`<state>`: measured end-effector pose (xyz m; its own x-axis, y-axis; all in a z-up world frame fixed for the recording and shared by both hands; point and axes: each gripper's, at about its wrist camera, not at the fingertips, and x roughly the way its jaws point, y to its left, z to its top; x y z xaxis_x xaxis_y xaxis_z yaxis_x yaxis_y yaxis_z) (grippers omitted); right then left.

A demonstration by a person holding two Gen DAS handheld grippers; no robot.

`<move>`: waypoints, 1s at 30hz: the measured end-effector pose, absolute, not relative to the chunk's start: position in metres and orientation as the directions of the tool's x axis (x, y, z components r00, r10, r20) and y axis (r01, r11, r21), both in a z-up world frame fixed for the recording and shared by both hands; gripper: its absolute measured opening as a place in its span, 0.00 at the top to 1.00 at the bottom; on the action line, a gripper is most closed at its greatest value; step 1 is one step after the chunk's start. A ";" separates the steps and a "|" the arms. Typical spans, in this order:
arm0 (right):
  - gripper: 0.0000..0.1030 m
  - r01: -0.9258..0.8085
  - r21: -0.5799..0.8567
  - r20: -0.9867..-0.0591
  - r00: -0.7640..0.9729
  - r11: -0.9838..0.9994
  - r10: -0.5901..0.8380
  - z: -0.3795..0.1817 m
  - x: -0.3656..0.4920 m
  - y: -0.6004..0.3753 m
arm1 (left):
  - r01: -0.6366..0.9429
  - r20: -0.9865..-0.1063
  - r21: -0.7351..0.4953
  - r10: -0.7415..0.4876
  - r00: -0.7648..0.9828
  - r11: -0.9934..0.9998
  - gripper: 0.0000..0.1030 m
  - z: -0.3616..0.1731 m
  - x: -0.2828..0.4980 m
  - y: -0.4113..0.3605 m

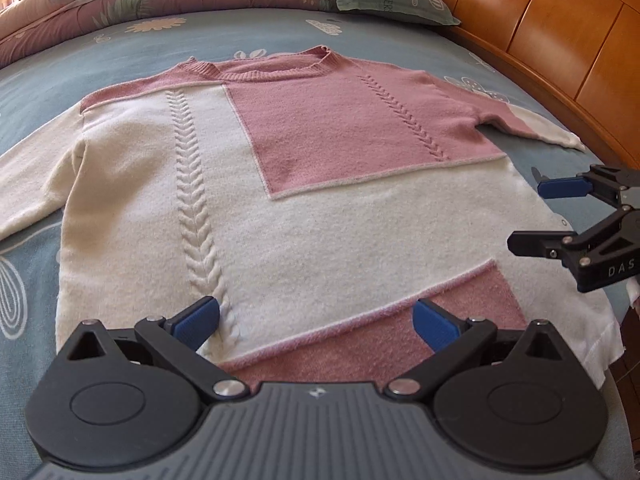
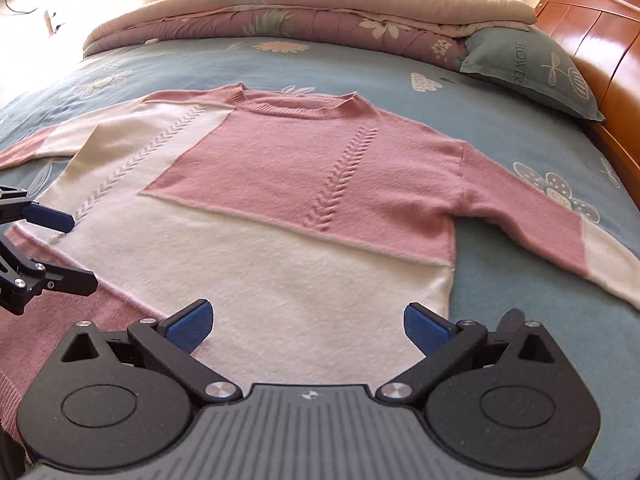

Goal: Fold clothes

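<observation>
A pink and cream knit sweater (image 1: pixel 320 216) (image 2: pixel 288 240) lies flat and face up on the bed, neck away from me, both sleeves spread out to the sides. My left gripper (image 1: pixel 316 320) hovers open over the sweater's hem near the left cable braid, nothing between its blue pads. Over the cream lower right part of the hem my right gripper (image 2: pixel 306 322) stands open and empty too. Each gripper shows in the other's view: the right gripper (image 1: pixel 528 212) at the sweater's right edge, the left gripper (image 2: pixel 76 246) over the lower left.
The blue flowered bedsheet (image 1: pixel 36 92) (image 2: pixel 520 300) surrounds the sweater. A folded floral quilt (image 2: pixel 280 16) lies across the far side. A grey-green pillow (image 2: pixel 532 68) leans by the wooden headboard (image 1: pixel 560 40) on the right.
</observation>
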<state>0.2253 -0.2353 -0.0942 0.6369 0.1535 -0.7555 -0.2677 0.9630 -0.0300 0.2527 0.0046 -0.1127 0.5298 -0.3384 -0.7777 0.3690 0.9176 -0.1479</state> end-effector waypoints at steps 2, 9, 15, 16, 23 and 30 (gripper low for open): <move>0.00 -0.254 -0.022 -0.773 0.618 0.967 0.145 -0.106 0.217 -0.224 | 0.371 -0.778 -0.133 -0.329 0.535 0.919 0.01 -0.114 0.241 0.012; 0.00 -0.162 0.037 -0.776 0.617 0.986 0.131 -0.120 0.207 -0.225 | 0.386 -0.779 -0.095 -0.310 0.545 0.918 0.01 -0.112 0.203 0.025; 0.00 -0.126 0.034 -0.770 0.629 0.991 0.106 -0.122 0.206 -0.223 | 0.429 -0.796 -0.058 -0.301 0.525 0.901 0.01 -0.102 0.196 0.013; 0.00 -0.122 0.032 -0.767 0.634 0.992 0.103 -0.122 0.206 -0.222 | 0.423 -0.791 -0.065 -0.305 0.531 0.904 0.01 -0.099 0.199 0.012; 0.00 -0.118 0.033 -0.753 0.650 0.992 0.103 -0.123 0.203 -0.223 | 0.427 -0.798 -0.118 -0.342 0.497 0.896 0.01 -0.111 0.204 -0.008; 0.00 -0.129 0.035 -0.732 0.672 0.991 0.113 -0.126 0.198 -0.225 | 0.488 -0.814 0.012 -0.274 0.512 0.873 0.01 -0.115 0.171 -0.015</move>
<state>0.1983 -0.2246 -0.1258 0.6722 0.1129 -0.7317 -0.1289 0.9911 0.0345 0.1707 -0.0146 -0.1150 0.5118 -0.2744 -0.8141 0.4877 0.8729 0.0124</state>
